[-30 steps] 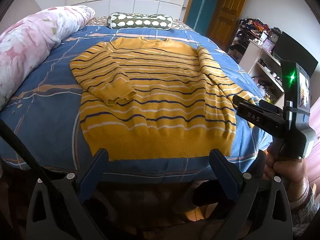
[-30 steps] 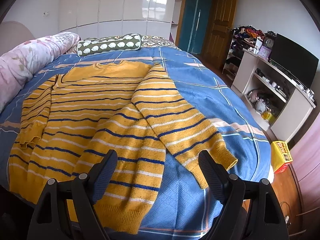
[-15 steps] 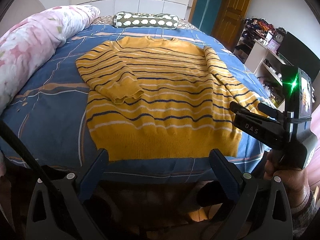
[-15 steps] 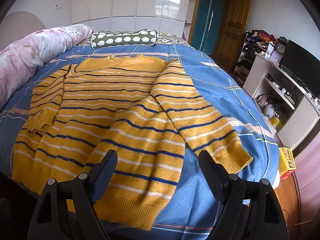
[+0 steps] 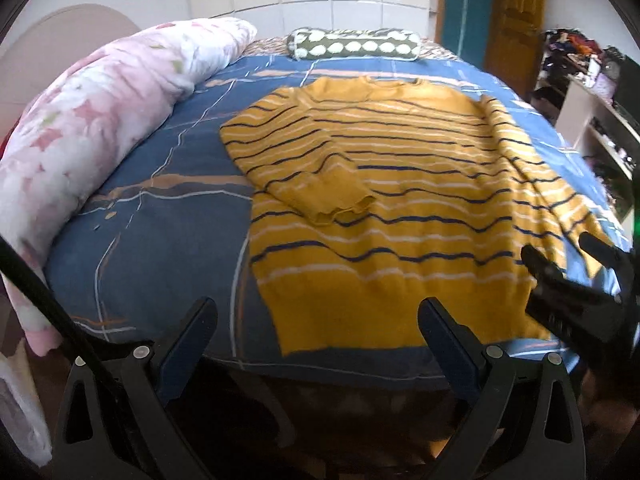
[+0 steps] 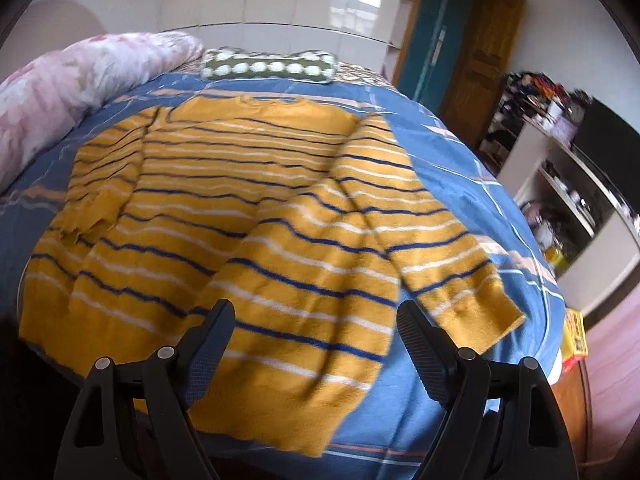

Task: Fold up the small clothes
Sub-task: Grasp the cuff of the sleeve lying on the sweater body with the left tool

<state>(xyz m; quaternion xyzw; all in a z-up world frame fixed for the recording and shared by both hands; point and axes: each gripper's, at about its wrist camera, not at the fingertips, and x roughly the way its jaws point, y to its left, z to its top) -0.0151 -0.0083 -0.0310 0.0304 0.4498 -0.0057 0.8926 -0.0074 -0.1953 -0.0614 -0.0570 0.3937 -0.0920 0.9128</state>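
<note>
a yellow striped sweater (image 5: 400,208) lies flat on the blue bedsheet (image 5: 160,240), its hem along the near edge of the bed and its neckline toward the far end. one sleeve (image 5: 304,168) is folded inward so its cuff rests on the body of the sweater; the other sleeve (image 6: 432,240) stretches out toward the near right corner of the bed, its cuff lying on the sheet. the left tongs (image 5: 316,340) hover spread apart, grasping nothing, just off the near edge by the hem. the right tongs (image 6: 316,340) are also released and empty, poised over the hem beside the outstretched sleeve. a pink floral duvet (image 5: 100,120) is bunched along the left side of the bed, and a green patterned bolster pillow (image 5: 356,42) lies across the far end.
</note>
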